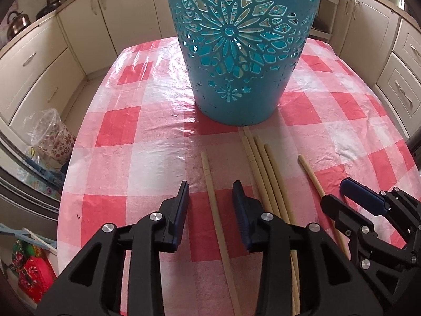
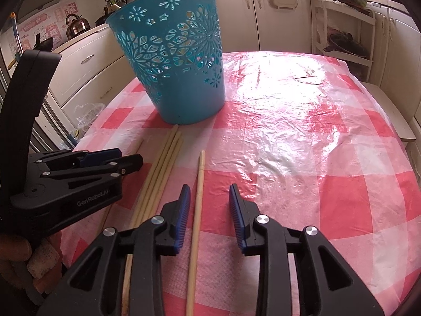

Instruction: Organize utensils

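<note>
Several pale wooden chopsticks lie on the red-and-white checked tablecloth (image 1: 131,131) in front of a tall teal openwork basket (image 1: 236,52). My left gripper (image 1: 210,192) is open, its jaws either side of a single chopstick (image 1: 208,173) without pressing on it. A bundle of chopsticks (image 1: 260,163) lies just right of it. My right gripper (image 2: 209,197) is open too, straddling another lone chopstick (image 2: 200,179), which sits nearer its left pad. The basket (image 2: 184,79) stands upright beyond the bundle (image 2: 163,163). Each gripper shows in the other's view: right gripper (image 1: 338,192), left gripper (image 2: 130,158).
Cream kitchen cabinets (image 1: 39,79) ring the table. A kettle (image 2: 77,25) sits on the counter at left, and a white shelf rack (image 2: 347,44) stands beyond the table's far right. Plastic bags (image 1: 47,131) are on the floor left of the table. A hand (image 2: 15,252) holds the left gripper.
</note>
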`<action>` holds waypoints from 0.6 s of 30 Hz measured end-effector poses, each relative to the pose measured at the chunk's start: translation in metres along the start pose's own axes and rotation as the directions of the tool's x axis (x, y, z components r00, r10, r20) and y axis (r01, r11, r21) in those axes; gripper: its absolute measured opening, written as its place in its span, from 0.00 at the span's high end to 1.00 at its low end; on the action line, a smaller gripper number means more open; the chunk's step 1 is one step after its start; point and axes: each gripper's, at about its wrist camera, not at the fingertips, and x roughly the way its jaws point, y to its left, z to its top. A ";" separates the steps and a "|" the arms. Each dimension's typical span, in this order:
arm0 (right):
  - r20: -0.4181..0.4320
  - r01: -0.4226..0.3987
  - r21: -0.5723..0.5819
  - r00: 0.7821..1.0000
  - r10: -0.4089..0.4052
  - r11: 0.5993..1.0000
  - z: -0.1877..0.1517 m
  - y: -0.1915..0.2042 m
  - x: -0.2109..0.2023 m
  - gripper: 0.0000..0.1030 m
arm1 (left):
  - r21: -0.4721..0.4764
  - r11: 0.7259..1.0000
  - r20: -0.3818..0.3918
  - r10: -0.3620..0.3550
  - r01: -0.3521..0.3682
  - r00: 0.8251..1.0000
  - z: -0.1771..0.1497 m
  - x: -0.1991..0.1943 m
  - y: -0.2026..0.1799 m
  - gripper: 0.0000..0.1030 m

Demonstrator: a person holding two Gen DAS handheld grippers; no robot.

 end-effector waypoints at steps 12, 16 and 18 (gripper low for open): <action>0.014 0.015 -0.024 1.000 -0.015 1.000 -0.001 0.004 0.001 0.67 | 0.034 0.999 0.048 -0.032 0.031 0.998 -0.007 -0.006 -0.011 0.95; 0.012 0.024 -0.037 1.000 -0.023 0.999 -0.001 0.005 0.002 0.66 | 0.032 0.999 0.061 -0.030 0.028 0.998 -0.008 -0.011 -0.009 0.95; 0.012 0.028 -0.043 1.000 -0.028 0.999 -0.001 0.005 0.002 0.66 | 0.031 0.999 0.067 -0.032 0.030 0.997 -0.008 -0.015 -0.008 0.95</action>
